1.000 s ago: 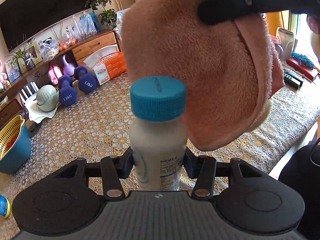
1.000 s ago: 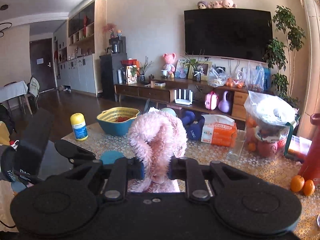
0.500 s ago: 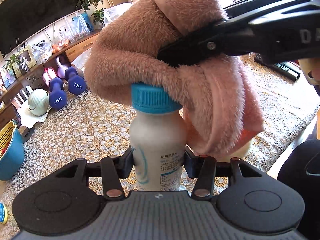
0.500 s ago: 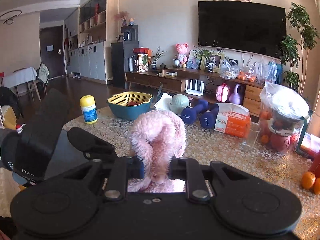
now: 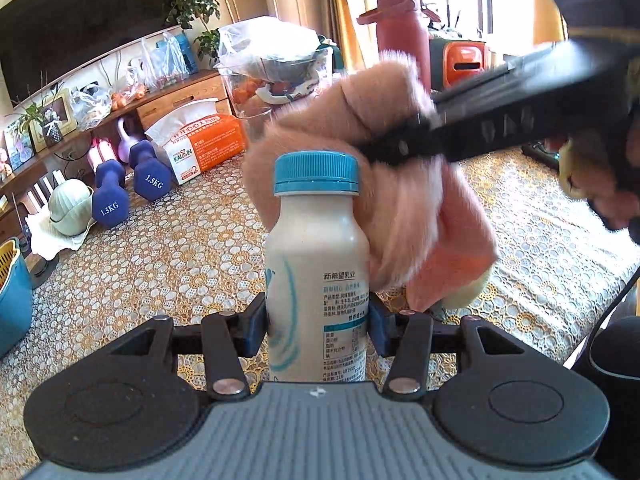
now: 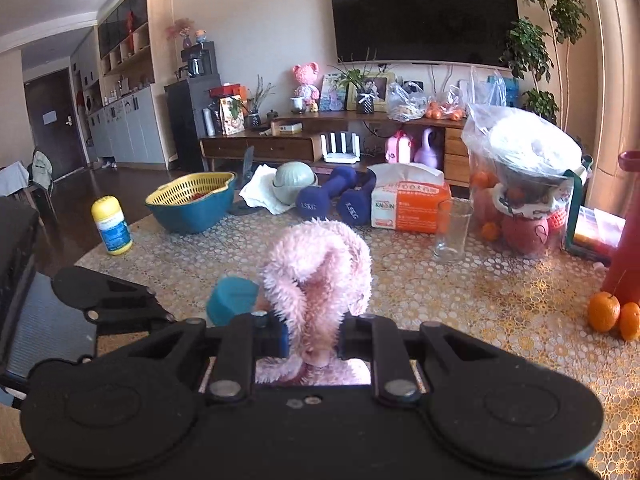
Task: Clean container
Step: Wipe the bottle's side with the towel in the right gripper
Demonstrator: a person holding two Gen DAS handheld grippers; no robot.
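A white milk bottle (image 5: 318,280) with a blue cap (image 5: 316,172) stands upright, and my left gripper (image 5: 318,326) is shut on its lower body. A fluffy pink cloth (image 5: 400,208) presses against the bottle's right side and shoulder, bunched behind the cap. My right gripper (image 6: 312,338) is shut on that pink cloth (image 6: 320,276); in the left wrist view it comes in from the upper right as a black bar. In the right wrist view the blue cap (image 6: 232,300) shows just left of the cloth, and the bottle's body is hidden.
The lace-patterned tablecloth (image 5: 160,264) carries blue dumbbells (image 5: 128,188), an orange tissue pack (image 5: 200,144), a clear glass (image 6: 450,232), a bagged fruit bowl (image 6: 524,184), a red flask (image 6: 626,232), oranges (image 6: 612,314), a yellow-and-blue basket (image 6: 192,204) and a yellow jar (image 6: 111,224).
The cloth came down from above the bottle onto its cap, then slid off to the bottle's right side, leaving the cap uncovered. The bottle stays clamped in my left gripper.
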